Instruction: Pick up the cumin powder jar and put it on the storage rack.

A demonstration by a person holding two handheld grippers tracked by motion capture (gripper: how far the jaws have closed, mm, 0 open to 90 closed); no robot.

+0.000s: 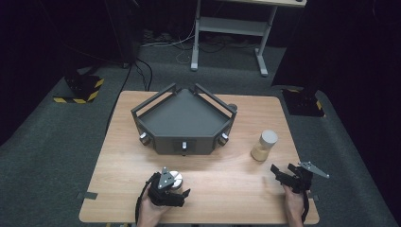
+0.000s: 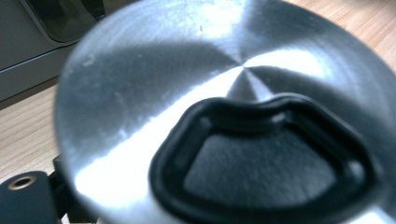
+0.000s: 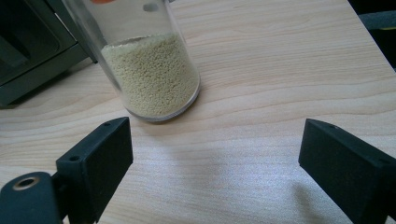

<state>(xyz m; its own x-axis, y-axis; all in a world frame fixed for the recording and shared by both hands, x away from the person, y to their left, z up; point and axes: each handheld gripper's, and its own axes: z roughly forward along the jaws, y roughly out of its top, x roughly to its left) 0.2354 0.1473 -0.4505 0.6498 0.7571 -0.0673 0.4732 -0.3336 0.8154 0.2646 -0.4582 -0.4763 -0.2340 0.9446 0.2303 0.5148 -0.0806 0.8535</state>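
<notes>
One metal-lidded jar (image 1: 175, 180) between left gripper (image 1: 166, 189) jaws.

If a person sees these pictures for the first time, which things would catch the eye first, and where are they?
Probably the dark grey angular tray at the middle of the wooden table. Next, the clear jar of pale grains standing to its right, ahead of the wide-open right gripper. At the near edge, the left gripper sits at a second jar, whose shiny metal lid looms close in the left gripper view.

Dim room, lit table (image 1: 227, 170); lid (image 2: 187, 93) blurred, glaring
</notes>
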